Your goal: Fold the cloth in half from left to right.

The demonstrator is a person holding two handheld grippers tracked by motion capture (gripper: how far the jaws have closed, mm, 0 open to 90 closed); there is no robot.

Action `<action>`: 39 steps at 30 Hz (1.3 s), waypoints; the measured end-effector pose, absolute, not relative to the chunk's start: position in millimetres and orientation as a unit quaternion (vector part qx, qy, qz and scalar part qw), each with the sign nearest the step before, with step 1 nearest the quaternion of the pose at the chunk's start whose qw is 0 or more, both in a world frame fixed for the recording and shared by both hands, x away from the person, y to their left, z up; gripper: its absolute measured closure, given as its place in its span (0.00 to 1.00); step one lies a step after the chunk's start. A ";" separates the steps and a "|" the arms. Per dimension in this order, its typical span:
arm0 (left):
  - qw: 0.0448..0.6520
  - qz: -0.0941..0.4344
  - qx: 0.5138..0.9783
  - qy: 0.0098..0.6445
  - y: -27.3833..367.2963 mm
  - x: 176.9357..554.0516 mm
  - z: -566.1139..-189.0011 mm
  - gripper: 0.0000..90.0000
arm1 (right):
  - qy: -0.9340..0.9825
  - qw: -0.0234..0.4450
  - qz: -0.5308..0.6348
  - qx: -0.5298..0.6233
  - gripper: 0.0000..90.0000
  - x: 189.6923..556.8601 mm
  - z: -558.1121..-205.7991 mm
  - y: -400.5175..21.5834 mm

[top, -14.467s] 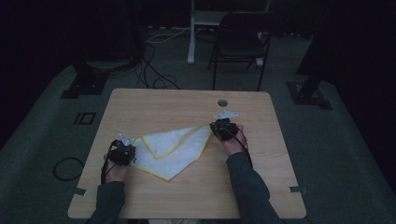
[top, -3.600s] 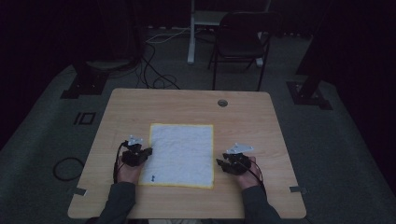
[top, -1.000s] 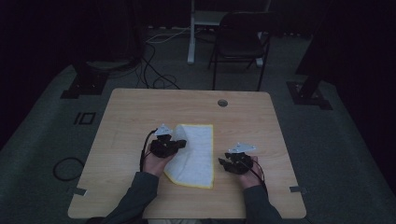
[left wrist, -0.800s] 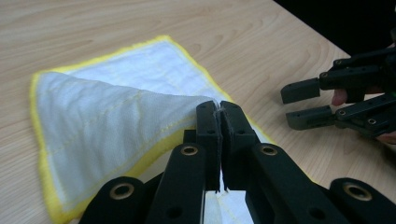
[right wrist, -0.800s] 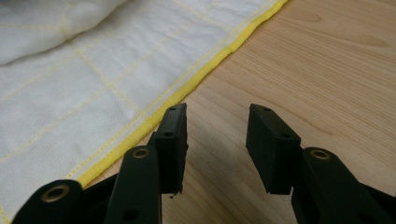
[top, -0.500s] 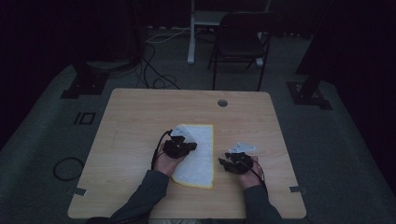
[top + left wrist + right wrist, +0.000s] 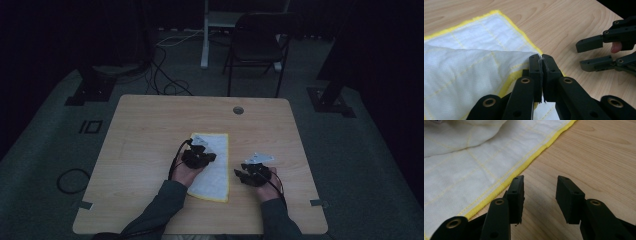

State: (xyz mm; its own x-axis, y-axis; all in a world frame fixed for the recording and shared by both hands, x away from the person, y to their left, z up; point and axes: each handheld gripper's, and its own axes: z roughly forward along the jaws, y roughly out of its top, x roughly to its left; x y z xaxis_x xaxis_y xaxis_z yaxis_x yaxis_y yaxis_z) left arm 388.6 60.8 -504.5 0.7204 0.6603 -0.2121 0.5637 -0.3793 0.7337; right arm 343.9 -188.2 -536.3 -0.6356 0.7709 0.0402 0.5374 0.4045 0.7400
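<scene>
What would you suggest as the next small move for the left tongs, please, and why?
Probably carry the pinched edge a little farther toward the right tongs, then release. The left tongs are shut on the white, yellow-trimmed cloth, its lifted layer almost reaching the far hem.

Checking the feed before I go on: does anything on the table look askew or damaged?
Nothing stands out. The left hand-held gripper pinches a layer of the white cloth over itself; the right hand-held gripper rests open beside its yellow edge.
</scene>
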 end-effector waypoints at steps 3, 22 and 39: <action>0.413 0.056 0.831 0.369 57.7 390.1 -507.4 0.98 | 0.823 0.156 0.374 0.397 0.65 343.9 -536.3 -188.2; 0.400 0.052 0.842 0.359 42.0 390.3 -513.0 0.76 | 0.820 0.158 0.375 0.402 0.65 344.5 -535.9 -190.8; 0.451 0.125 0.796 0.384 115.2 363.3 -468.6 0.80 | 0.820 0.159 0.374 0.403 0.65 344.3 -536.2 -190.9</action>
